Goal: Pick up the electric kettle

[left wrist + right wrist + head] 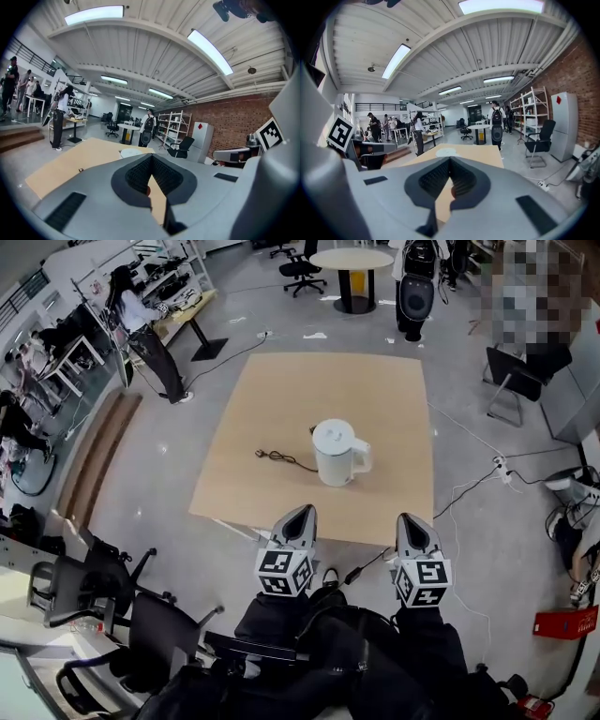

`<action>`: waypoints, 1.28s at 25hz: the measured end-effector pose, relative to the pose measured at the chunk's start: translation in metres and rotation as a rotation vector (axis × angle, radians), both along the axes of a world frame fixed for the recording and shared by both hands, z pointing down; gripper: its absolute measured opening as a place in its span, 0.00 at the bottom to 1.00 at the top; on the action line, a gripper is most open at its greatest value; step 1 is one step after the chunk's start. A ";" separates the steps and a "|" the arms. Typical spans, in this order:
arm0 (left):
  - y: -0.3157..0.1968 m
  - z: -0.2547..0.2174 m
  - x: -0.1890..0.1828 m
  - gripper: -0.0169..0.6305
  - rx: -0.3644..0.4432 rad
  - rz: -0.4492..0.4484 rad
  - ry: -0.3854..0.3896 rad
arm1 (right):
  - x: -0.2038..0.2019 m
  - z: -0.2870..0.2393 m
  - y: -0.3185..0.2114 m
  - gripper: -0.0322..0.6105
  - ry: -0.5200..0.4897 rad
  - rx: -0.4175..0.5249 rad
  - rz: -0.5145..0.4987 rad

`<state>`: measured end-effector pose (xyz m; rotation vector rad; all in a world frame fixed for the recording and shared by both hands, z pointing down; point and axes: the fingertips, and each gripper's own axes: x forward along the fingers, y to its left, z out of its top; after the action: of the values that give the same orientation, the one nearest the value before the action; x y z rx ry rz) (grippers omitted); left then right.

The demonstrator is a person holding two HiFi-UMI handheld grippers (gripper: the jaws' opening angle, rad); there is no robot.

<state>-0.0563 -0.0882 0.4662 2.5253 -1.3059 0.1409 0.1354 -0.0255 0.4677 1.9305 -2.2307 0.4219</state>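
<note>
Fingers (136,176) clenched, empty, on left gripper (301,512) and right gripper (412,520), lower centre; electric kettle (336,454) on table (281,409), well apart, handle (362,461) toward frame right, likely suiting right-gripper grasp.

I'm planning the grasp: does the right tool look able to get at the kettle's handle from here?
Probably yes. The kettle stands on the table, its handle turned toward the right tool, with only bare surface between them. The tool's jaws are shut, so they must open first.

One kettle (336,454), two hand-held grippers (300,511) (413,519)
</note>
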 end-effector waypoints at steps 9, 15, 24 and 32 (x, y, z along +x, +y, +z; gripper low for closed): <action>-0.068 0.021 -0.032 0.03 -0.048 -0.012 -0.025 | -0.019 0.017 -0.062 0.05 0.005 -0.042 0.020; -0.099 0.023 -0.050 0.03 -0.039 -0.038 -0.057 | -0.038 0.016 -0.089 0.05 0.019 -0.041 0.013; -0.116 0.027 -0.040 0.03 -0.053 -0.034 -0.079 | -0.038 0.032 -0.098 0.05 0.023 -0.095 -0.010; -0.123 0.034 -0.038 0.03 -0.075 -0.099 -0.088 | -0.036 0.043 -0.128 0.05 0.026 -0.097 -0.082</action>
<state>-0.0938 -0.2112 0.4997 2.4110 -1.4286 0.2773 0.0997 -0.1533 0.5110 1.7800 -2.2210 0.4807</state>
